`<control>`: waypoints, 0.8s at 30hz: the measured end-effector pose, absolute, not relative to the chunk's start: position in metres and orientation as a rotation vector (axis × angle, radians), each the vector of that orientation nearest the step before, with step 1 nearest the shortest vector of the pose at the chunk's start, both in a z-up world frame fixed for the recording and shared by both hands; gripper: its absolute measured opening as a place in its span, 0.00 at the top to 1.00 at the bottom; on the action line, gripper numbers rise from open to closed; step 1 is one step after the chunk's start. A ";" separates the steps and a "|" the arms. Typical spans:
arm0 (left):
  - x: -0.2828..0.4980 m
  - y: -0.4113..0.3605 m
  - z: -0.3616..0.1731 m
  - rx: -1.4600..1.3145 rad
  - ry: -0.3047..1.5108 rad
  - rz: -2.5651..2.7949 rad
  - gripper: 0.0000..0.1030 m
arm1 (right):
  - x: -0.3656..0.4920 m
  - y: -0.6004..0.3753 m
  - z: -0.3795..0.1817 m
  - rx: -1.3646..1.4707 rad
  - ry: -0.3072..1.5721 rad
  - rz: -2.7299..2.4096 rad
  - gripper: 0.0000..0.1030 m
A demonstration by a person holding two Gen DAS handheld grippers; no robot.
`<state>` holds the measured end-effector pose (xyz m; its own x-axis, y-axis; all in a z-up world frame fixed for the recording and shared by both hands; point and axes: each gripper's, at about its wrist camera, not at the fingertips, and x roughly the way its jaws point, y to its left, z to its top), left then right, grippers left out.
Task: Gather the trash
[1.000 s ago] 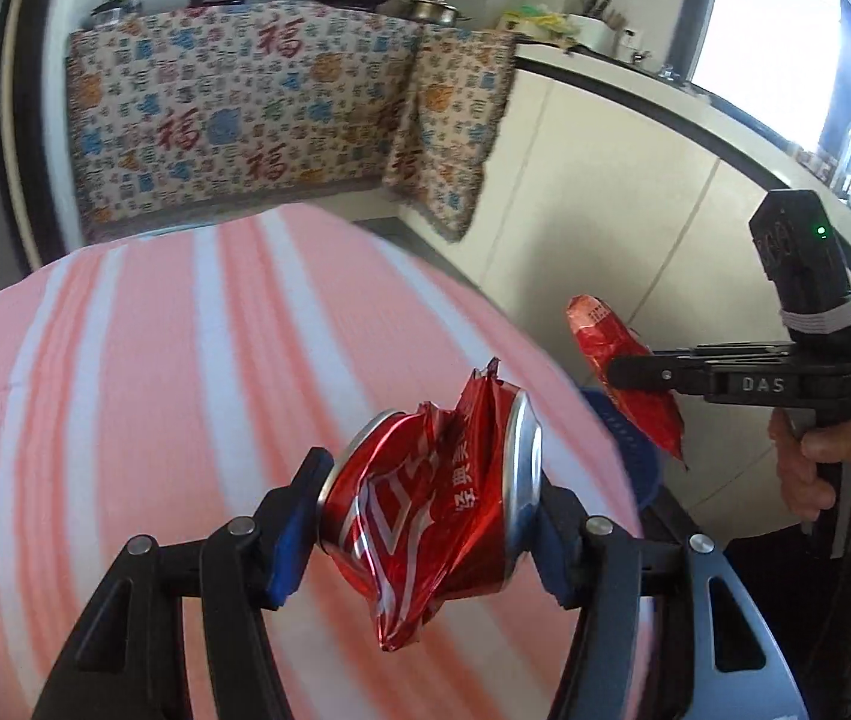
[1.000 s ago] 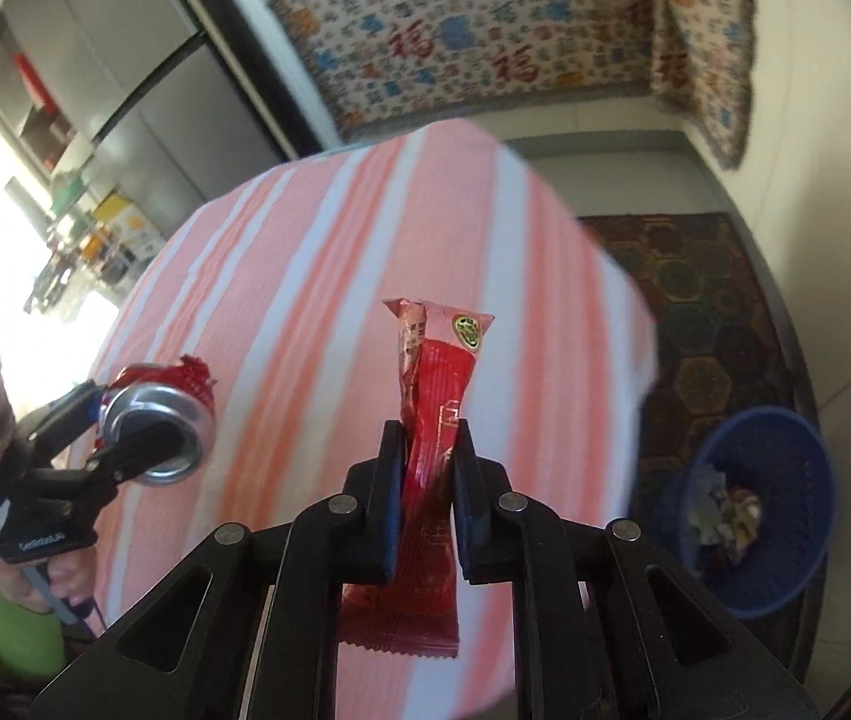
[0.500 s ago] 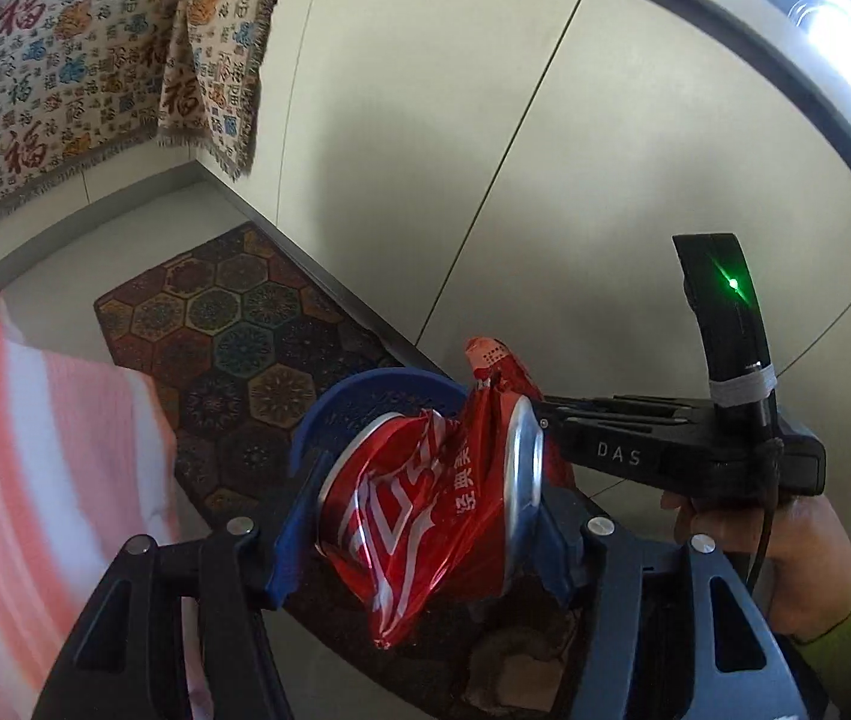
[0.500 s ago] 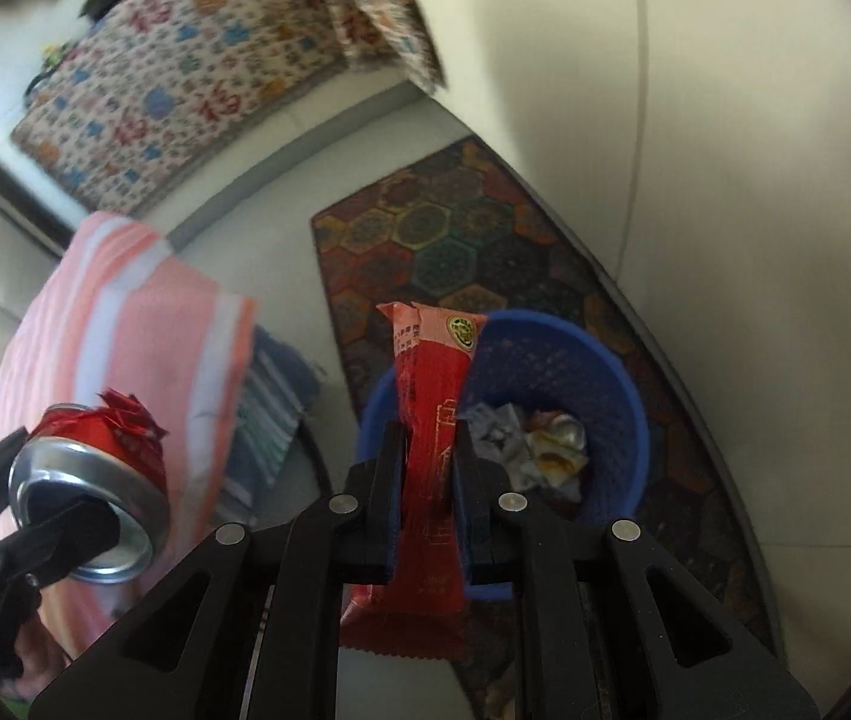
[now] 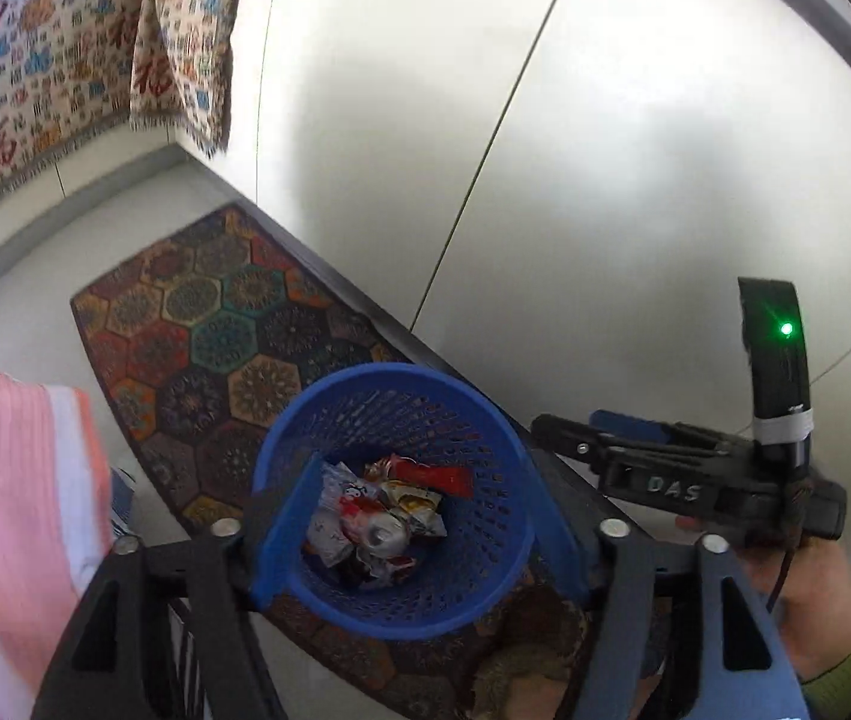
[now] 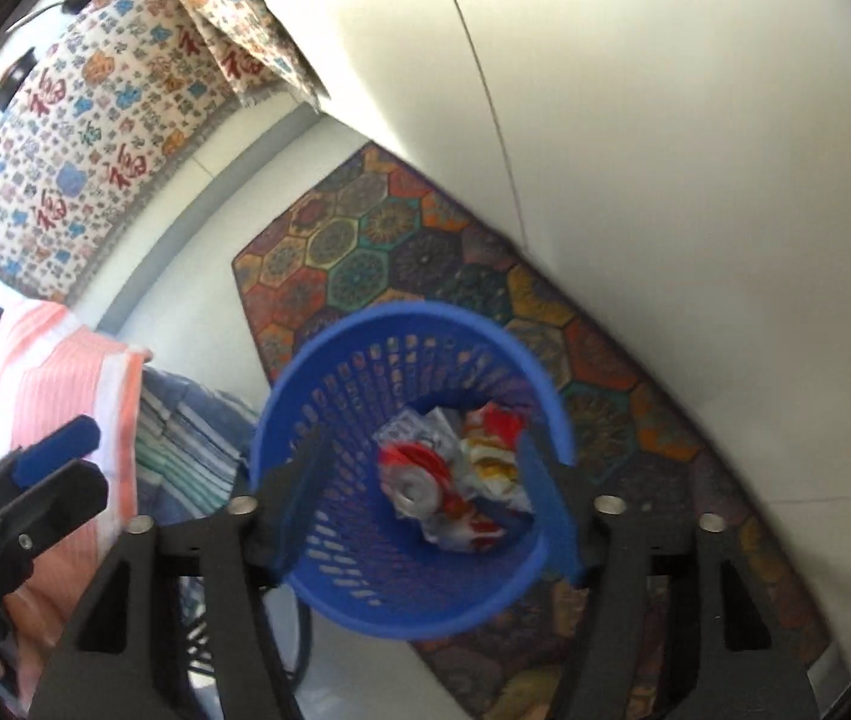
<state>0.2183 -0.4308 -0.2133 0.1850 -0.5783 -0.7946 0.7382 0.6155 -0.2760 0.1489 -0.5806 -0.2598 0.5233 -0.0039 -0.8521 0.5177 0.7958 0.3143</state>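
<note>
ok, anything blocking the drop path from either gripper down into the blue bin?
Nothing visible. Left gripper and right gripper are both open over the blue bin. Its mouth is uncovered; crushed can and wrappers lie at the bottom.

Bright daylight, glare washing the white wall (image 5: 635, 138) in both views. Strong fisheye bending and dark corners. Slight motion blur softening the right-wrist view.

The blue basket (image 5: 401, 504) is looked down into from close above by both wrist views; basket (image 6: 407, 468) and rug (image 5: 215, 324) are shared.
</note>
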 end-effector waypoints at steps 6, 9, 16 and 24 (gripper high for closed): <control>0.183 -0.394 -0.166 0.171 0.962 -0.923 0.07 | 0.099 -0.554 -0.206 0.498 0.977 -0.360 0.00; 0.163 -0.380 -0.156 0.166 0.984 -0.911 0.00 | 0.068 -0.535 -0.192 0.476 0.948 -0.372 0.00; 0.108 -0.362 -0.140 0.305 0.880 -0.825 0.00 | 0.024 -0.490 -0.172 0.362 0.963 -0.451 0.00; 0.092 -0.348 -0.118 0.347 0.824 -0.692 0.00 | 0.002 -0.474 -0.156 0.332 0.934 -0.453 0.00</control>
